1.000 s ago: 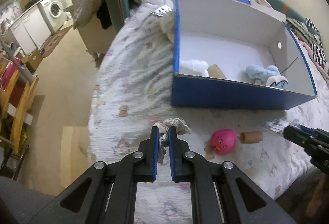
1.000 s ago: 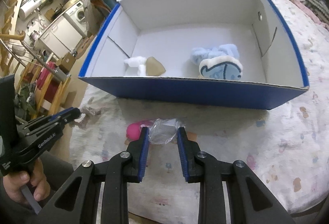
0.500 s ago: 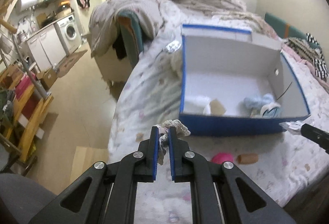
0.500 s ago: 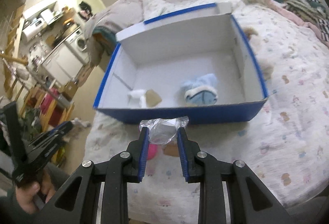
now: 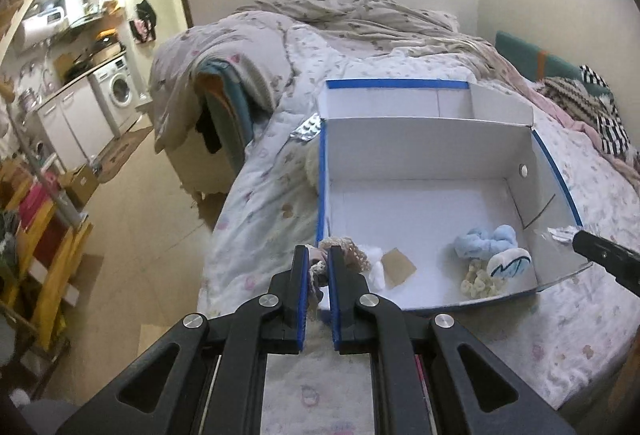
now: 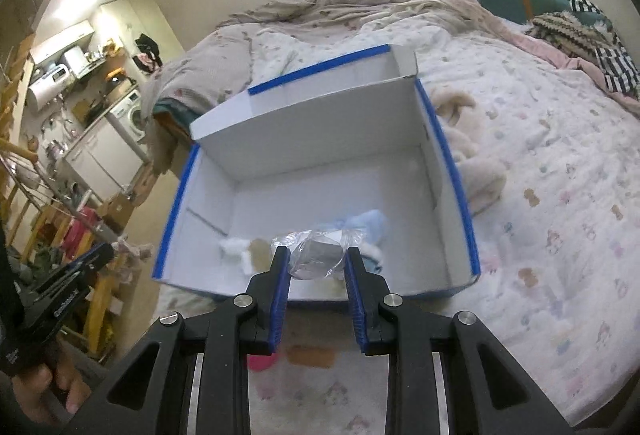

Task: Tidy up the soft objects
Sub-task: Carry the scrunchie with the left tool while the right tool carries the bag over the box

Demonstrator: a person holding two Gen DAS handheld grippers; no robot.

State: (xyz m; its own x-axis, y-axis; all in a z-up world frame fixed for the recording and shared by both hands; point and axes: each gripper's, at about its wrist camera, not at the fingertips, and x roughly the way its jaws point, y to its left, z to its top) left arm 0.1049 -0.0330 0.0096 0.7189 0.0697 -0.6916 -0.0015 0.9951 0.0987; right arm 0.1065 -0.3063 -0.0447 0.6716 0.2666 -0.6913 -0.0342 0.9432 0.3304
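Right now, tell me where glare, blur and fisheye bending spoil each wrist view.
Left wrist view: ceiling glare washes out the upper left; straight edges of the blue box bow; the crocheted item in the left gripper is sharp. Right wrist view: the clear plastic packet in the right gripper glints; the pink toy below is smeared.

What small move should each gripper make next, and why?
Probably open both. The left gripper holds a crocheted piece at the blue box's near-left corner, and the right gripper holds a clear plastic bag that appears above the box floor, so releasing should drop both inside.
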